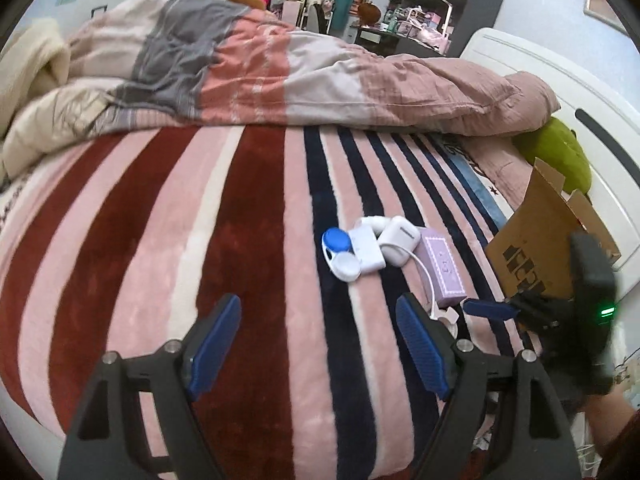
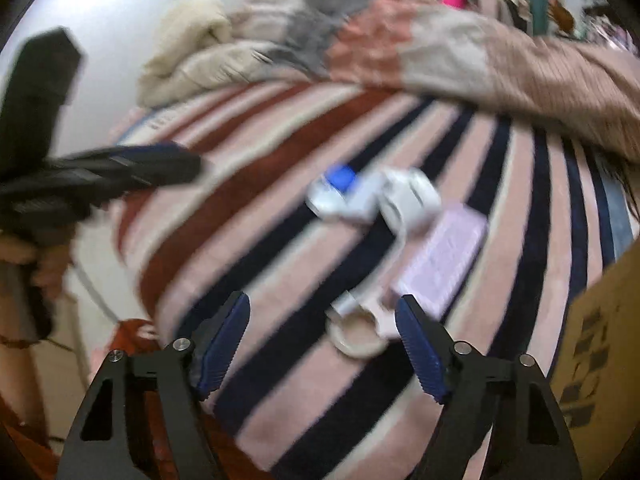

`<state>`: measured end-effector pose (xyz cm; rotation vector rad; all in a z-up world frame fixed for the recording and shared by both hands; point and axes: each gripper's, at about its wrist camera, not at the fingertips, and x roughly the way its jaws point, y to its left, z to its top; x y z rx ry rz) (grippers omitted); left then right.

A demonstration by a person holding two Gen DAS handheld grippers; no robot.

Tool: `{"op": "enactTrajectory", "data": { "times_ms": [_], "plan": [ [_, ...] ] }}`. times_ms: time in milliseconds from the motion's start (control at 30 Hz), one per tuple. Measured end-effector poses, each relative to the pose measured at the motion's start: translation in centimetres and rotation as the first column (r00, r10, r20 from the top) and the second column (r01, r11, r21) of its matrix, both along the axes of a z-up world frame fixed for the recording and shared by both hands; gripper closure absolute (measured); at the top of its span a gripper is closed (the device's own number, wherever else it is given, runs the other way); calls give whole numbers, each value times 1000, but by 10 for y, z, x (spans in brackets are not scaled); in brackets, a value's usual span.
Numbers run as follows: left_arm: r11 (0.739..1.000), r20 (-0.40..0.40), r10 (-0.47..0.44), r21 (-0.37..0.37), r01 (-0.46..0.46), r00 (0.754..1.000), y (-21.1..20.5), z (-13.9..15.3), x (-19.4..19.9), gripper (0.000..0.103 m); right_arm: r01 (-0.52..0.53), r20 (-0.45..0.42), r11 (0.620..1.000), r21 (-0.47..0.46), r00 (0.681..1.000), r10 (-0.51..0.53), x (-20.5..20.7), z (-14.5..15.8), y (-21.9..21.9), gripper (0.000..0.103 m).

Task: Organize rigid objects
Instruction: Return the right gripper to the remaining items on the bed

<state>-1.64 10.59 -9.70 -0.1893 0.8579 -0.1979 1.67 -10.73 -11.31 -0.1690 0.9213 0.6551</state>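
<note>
Lilac box (image 2: 440, 260) lies upper right of right gripper (image 2: 324, 344), long axis diagonal; we judge right nearer. Left gripper (image 1: 320, 344) likewise agape, empty.

Bed (image 1: 248, 240) under striped fleece blanket (image 1: 132, 248) | ahead of the left tool, slightly right: blue-and-white lens case (image 1: 339, 254), white box (image 1: 366, 249), white charger (image 1: 398, 239), lilac box (image 1: 442, 266), touching in a cluster | far edge: rumpled quilt (image 1: 280, 80) | far right: cardboard box (image 1: 536, 248).
</note>
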Motion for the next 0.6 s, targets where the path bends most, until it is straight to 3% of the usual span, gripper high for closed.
{"op": "enactTrajectory", "data": {
  "times_ms": [100,267,367,600],
  "plan": [
    [1000,-6,5,-7,-5,1000,2,-3,-3,26,44,1,998,-51,999,-44,4,-20,2,44],
    [1000,-19,10,-3,-10,1000,1,-3,-6,26,50,42,993,-111,998,-45,1,-25,4,63],
    [1000,-34,-7,7,7,999,-7,2,-7,26,41,54,990,-137,998,-34,-4,-17,3,63],
    [985,-9,-161,-68,160,987,-53,40,0,26,-27,129,999,-18,991,29,-20,35,-15,63]
  ]
}}
